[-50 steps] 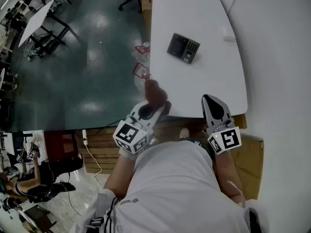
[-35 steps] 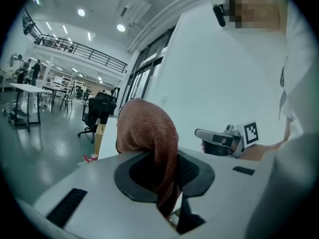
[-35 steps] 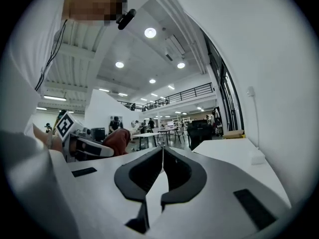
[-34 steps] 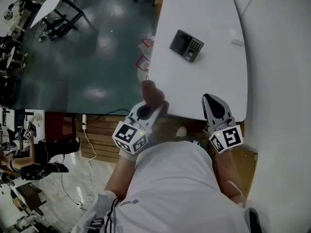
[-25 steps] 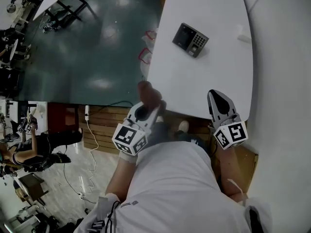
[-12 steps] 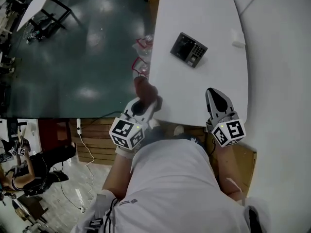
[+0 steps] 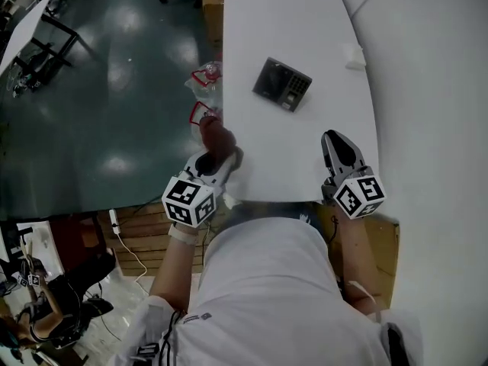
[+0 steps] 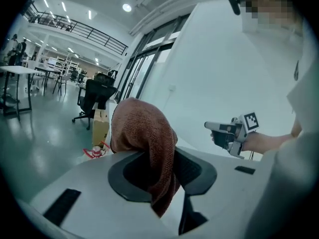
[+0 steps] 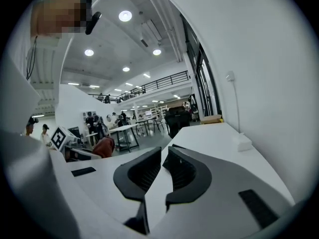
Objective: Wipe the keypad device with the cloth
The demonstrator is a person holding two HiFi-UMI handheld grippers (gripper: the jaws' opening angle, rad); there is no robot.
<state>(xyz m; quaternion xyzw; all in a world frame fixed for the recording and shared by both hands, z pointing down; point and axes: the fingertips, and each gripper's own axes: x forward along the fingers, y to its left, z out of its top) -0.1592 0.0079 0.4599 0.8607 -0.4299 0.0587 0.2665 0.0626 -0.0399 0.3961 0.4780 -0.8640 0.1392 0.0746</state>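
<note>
The dark keypad device (image 7: 282, 84) lies flat on the white table (image 7: 305, 21), towards its left side. My left gripper (image 7: 216, 145) is shut on a brown cloth (image 7: 217, 136) at the table's near left edge, well short of the keypad. In the left gripper view the cloth (image 8: 144, 133) bulges above the jaws and hangs down between them, hiding the gap of the left gripper (image 8: 160, 164). My right gripper (image 7: 338, 142) rests over the table's near right edge, shut and empty. Its jaws meet in the right gripper view (image 9: 164, 156).
A small white block (image 7: 353, 55) sits near the table's right edge, seen too in the right gripper view (image 9: 243, 142). Red-and-clear plastic items (image 7: 203, 76) hang beside the table's left edge. Dark green floor lies to the left, a white wall (image 7: 435, 90) to the right.
The head camera has swung about. My left gripper with the cloth has shifted left and slightly forward along the table's near left edge. The right gripper has barely moved.
</note>
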